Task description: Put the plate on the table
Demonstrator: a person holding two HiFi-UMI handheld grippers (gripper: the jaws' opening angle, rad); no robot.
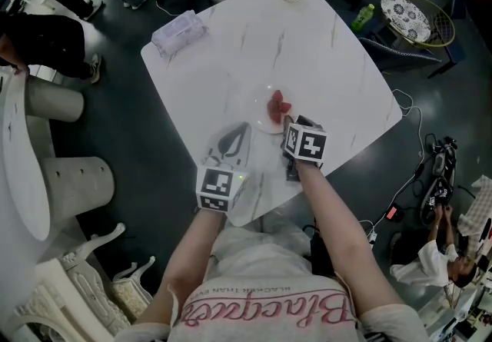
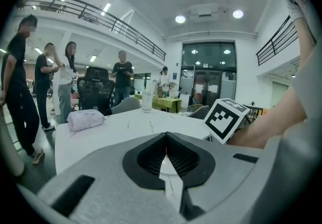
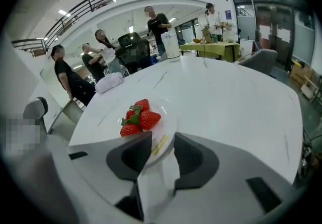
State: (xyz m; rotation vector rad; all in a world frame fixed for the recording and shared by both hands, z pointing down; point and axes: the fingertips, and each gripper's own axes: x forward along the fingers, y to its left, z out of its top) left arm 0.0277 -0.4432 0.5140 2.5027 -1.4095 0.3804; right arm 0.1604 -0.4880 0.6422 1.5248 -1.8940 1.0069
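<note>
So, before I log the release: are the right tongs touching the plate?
Cannot tell. The right gripper view shows the right gripper open with the plate rim between its tongs. One side stands clear, but the other overlaps the rim and hides any gap.

At the bottom centre of the head view, the person's white cotton T-shirt point(image 1: 265, 316) bears large pink cursive lettering, upside down to the camera, that seems to read "Blacques". The small line of capitals beside it is too fine to read. In the right gripper view, the yellow print on the near rim of the pale round plate point(image 3: 163, 128) is illegible.
</note>
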